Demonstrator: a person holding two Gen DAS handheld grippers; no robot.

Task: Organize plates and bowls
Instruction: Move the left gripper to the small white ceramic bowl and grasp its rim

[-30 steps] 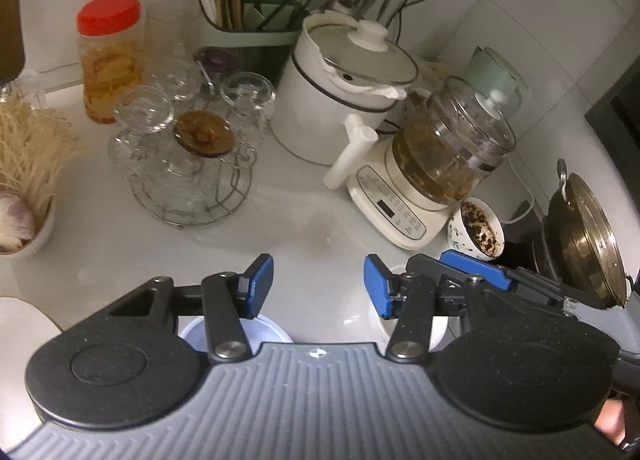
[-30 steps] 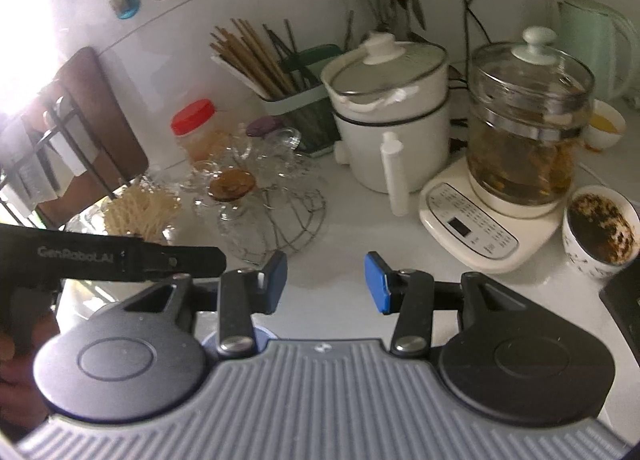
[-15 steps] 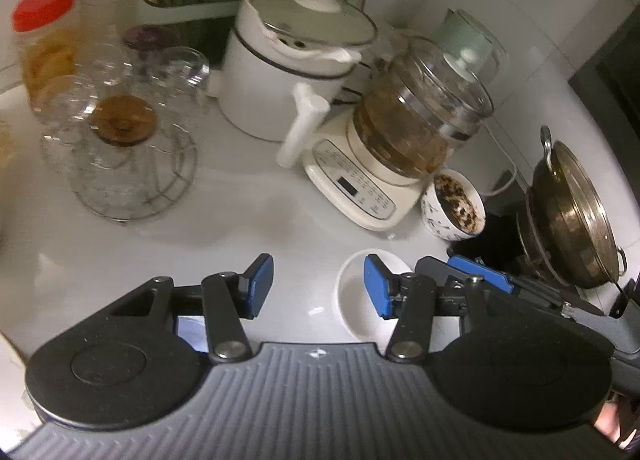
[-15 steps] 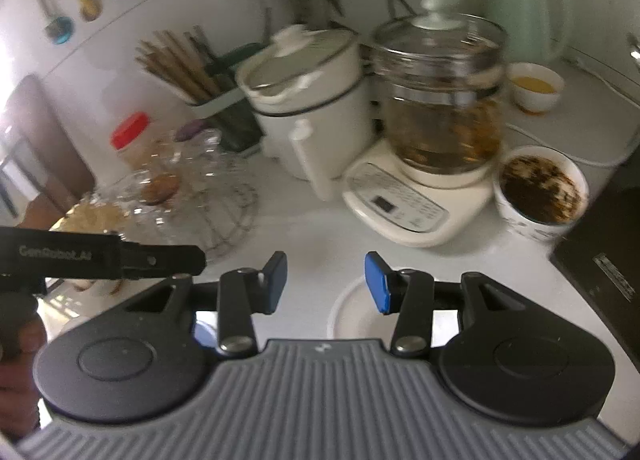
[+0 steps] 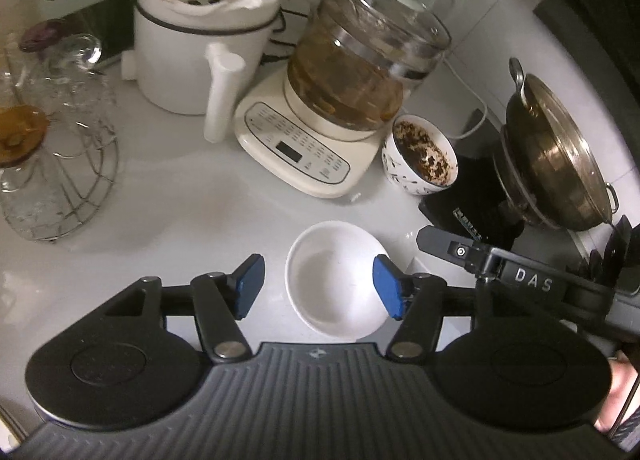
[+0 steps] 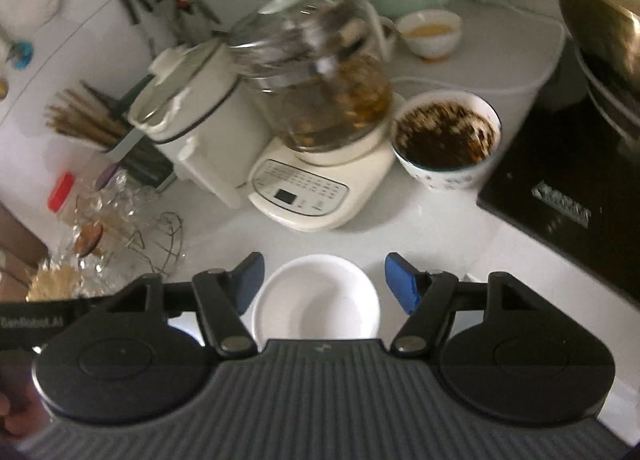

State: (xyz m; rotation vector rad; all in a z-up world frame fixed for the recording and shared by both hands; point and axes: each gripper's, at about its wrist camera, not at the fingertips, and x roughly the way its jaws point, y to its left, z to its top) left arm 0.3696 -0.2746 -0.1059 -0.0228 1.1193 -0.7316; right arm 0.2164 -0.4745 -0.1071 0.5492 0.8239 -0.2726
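An empty white bowl [image 5: 332, 280] stands upright on the white counter [image 5: 208, 212]. My left gripper [image 5: 318, 286] hangs over it with jaws opening. The bowl lies between the blue pads, close to the right-hand pad [image 5: 387, 288], and I see no pad pressing on it. In the right wrist view the same white bowl [image 6: 316, 300] sits between the jaws of my right gripper [image 6: 325, 284], also opening, with a gap on both sides. The right gripper's black body [image 5: 480, 256] reaches in from the right in the left wrist view.
Behind the white bowl stand a patterned bowl of dark leftovers [image 6: 446, 136], a glass kettle on a cream base [image 5: 320, 152] and a white lidded pot [image 5: 200, 40]. A black cooktop [image 6: 568, 188] with a metal pot [image 5: 556, 156] is on the right. A wire rack of glasses [image 5: 52, 164] is left.
Both views have slid right along the counter and sunk closer to it. The white bowl now lies between each pair of pads. Both pairs of jaws stand wider than before.
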